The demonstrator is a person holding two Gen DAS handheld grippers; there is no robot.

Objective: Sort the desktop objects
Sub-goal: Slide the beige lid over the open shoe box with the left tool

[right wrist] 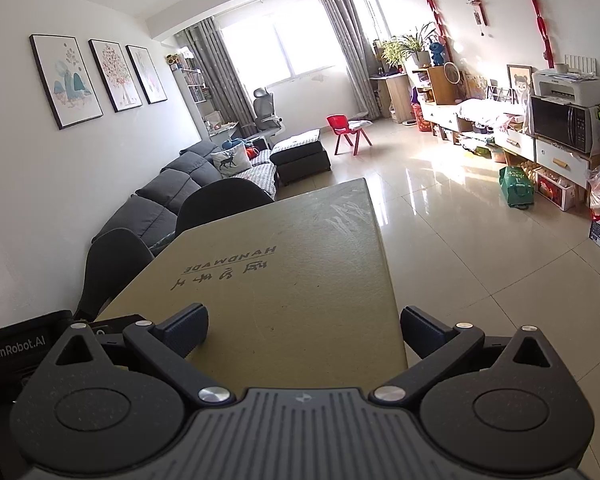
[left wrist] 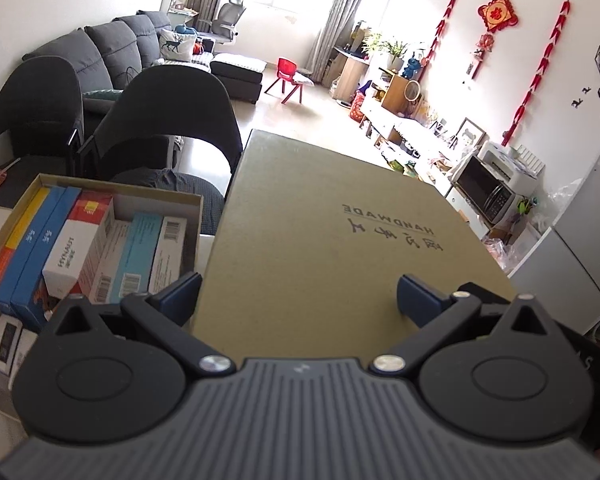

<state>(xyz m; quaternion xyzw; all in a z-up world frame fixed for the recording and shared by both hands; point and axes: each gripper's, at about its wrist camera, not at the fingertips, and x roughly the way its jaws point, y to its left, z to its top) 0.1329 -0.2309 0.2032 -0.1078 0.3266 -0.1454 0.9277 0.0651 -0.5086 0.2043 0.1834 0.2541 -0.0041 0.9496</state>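
A flat brown cardboard lid [left wrist: 324, 216] printed HANDMADE fills the middle of both views, its text upside down to me. My left gripper [left wrist: 298, 300] is open: its left finger sits at the lid's left edge and its right finger overlaps the lid's near edge. My right gripper [right wrist: 302, 334] is also open over the lid [right wrist: 284, 264], left finger on top and right finger at the lid's right edge. What holds the lid up is hidden. To the left stands an open cardboard box [left wrist: 116, 194] packed with small cartons, among them a blue one [left wrist: 40, 248].
Two dark chairs [left wrist: 172, 120] stand beyond the white table edge [left wrist: 206, 242], with a grey sofa [right wrist: 168, 196] behind. More small cartons [left wrist: 2, 340] lie at lower left. The other gripper's body [right wrist: 16, 350] sits close on my right gripper's left. Tiled floor [right wrist: 480, 248] lies to the right.
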